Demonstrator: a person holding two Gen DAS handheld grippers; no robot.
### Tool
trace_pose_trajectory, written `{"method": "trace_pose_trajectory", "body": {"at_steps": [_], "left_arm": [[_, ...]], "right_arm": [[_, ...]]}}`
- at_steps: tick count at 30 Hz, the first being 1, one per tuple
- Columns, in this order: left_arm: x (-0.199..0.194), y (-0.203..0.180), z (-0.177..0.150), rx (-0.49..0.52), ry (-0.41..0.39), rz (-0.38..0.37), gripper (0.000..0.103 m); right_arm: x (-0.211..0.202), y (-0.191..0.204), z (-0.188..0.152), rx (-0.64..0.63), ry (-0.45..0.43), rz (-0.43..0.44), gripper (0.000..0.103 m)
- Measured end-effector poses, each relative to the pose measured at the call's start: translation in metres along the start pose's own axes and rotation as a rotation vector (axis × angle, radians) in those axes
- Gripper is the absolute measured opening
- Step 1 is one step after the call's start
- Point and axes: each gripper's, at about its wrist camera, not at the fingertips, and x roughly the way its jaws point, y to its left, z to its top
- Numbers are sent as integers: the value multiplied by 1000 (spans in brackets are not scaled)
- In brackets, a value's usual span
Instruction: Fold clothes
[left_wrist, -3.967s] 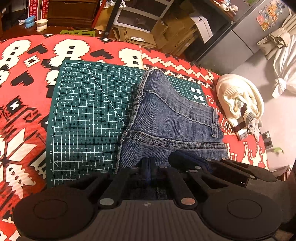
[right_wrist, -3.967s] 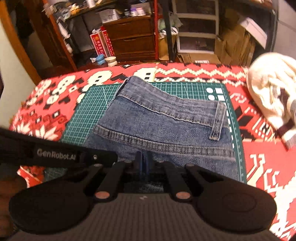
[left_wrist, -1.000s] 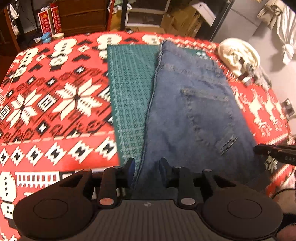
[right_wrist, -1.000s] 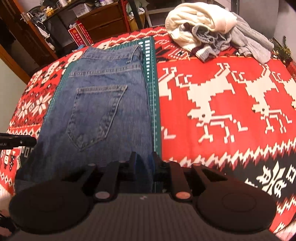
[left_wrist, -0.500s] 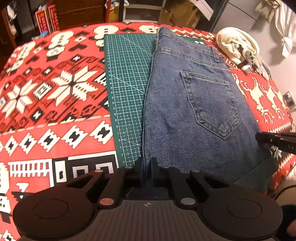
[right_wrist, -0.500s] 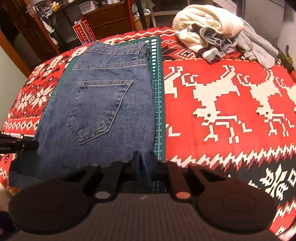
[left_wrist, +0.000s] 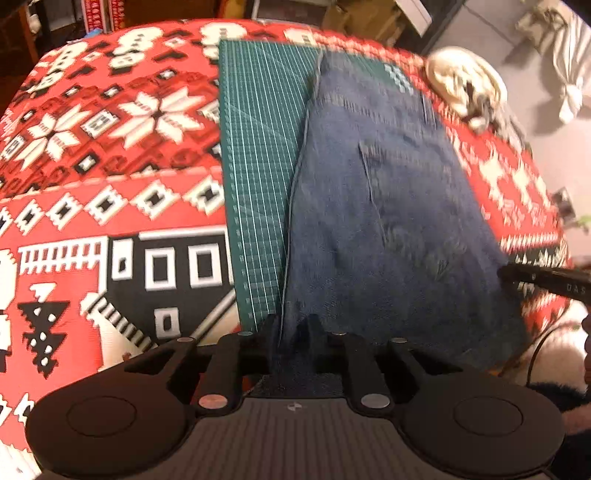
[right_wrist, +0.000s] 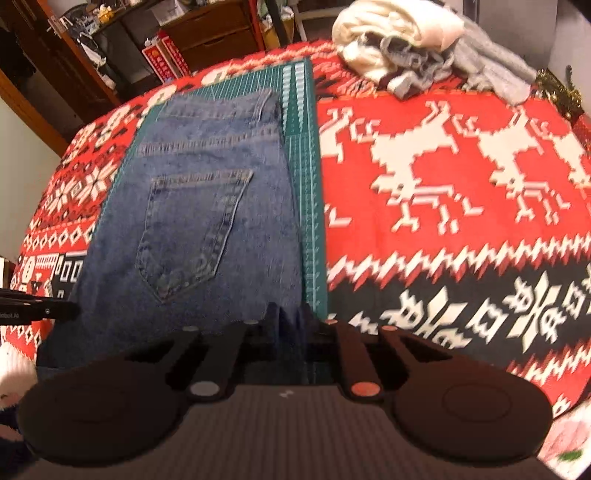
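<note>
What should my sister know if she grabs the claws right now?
Left claw: shut on the near edge of the jeans.
Right claw: shut on that same edge, further right.
The jeans lie lengthwise on the green cutting mat, back pocket up, waistband far.
Done: legs stacked on each other.
Left: fold the near end toward the waistband. The pile of clothes waits.

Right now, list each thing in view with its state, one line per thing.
Jeans: spread flat, back pocket up, near edge pinched by both grippers.
Left gripper: shut on the jeans.
Right gripper: shut on the jeans.
Mat: flat under the jeans.
Blanket: spread under everything.
Clothes pile: crumpled, unfolded, apart from the mat.
</note>
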Motion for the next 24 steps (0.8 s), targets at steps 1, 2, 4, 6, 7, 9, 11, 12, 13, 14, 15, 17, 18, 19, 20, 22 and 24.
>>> {"method": "trace_pose_trajectory", "body": {"at_steps": [1,2,4,6,7,9,11,12,13,14,15,17,18,19,20,22,24], "left_arm": [[-5,1,5,-3,-19,-3,16],[-9,1,9,-5,-38,-7,16],[-16,0,23,-6,-80,-17,17],[-18,-3,39,-8,-119,-28,17],[-17,-7,47,-5,-136,-35,17],[-13,-15,63,7,-152,-44,17],[-5,-25,77,24,-157,-54,16],[0,-30,84,32,-150,-59,14],[6,-35,90,41,-143,-65,12],[13,-40,95,49,-136,-75,10],[21,-45,101,57,-128,-82,10],[36,-53,109,65,-108,-80,9],[44,-57,113,69,-98,-79,8],[52,-60,117,72,-89,-76,8],[60,-62,120,72,-80,-66,8],[75,-62,126,62,-56,-60,6],[83,-61,131,53,-49,-64,6]], "right_arm": [[-4,-1,4,-4,-15,-3,13],[-8,-1,9,-9,-30,-7,13],[-13,-1,19,-25,-61,-21,13],[-14,1,33,-25,-89,-25,14],[-14,3,39,-23,-102,-26,14],[-11,8,51,-27,-123,-18,14],[-4,18,62,-47,-136,-5,14],[1,25,67,-64,-138,2,14],[8,34,72,-86,-140,14,14],[15,41,77,-100,-139,25,14],[22,49,80,-110,-137,36,14],[39,64,88,-126,-129,58,14],[48,71,92,-132,-116,68,14],[58,77,96,-134,-94,73,14],[67,81,100,-135,-80,78,12],[81,86,104,-141,-64,73,12],[96,88,108,-142,-44,65,12]]}}
